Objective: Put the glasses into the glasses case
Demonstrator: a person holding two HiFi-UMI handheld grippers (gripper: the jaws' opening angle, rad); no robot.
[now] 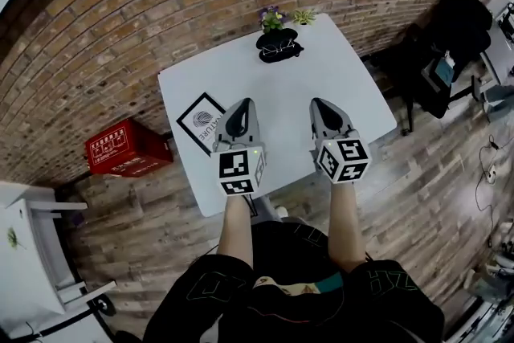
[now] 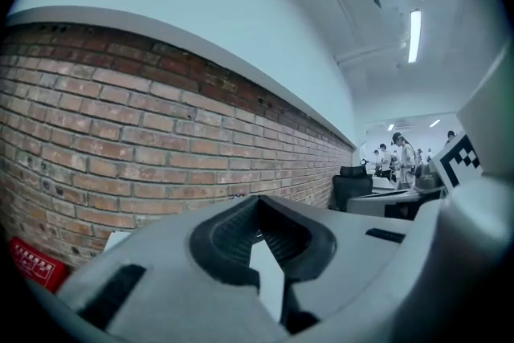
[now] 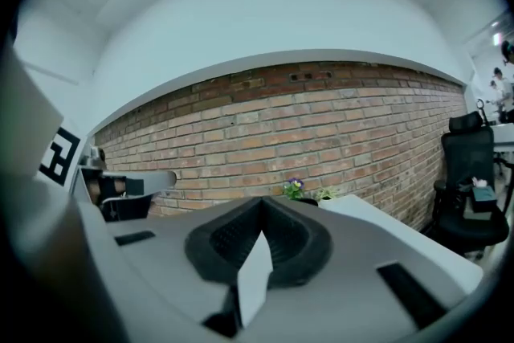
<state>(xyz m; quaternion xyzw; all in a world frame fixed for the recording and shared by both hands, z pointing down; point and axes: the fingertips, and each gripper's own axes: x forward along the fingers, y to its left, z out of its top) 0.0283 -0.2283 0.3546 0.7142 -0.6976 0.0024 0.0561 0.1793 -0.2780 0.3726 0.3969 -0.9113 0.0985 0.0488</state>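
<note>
A black glasses case (image 1: 279,44) lies open at the far end of the white table (image 1: 353,84), with thin-framed glasses (image 1: 277,52) resting in or on it; I cannot tell which. Both grippers hover over the table's near half, well short of the case. My left gripper (image 1: 245,104) is shut, its jaws meeting at the tip (image 2: 257,201) with nothing between them. My right gripper (image 1: 319,104) is shut and empty too (image 3: 261,202). The case is hidden in the left gripper view.
A small purple flower plant (image 1: 273,17) (image 3: 293,187) and a green plant (image 1: 303,15) stand behind the case against the brick wall. A printed card (image 1: 201,121) lies near the left gripper. A red box (image 1: 127,149) sits on the floor left; a black chair (image 1: 458,28) stands right.
</note>
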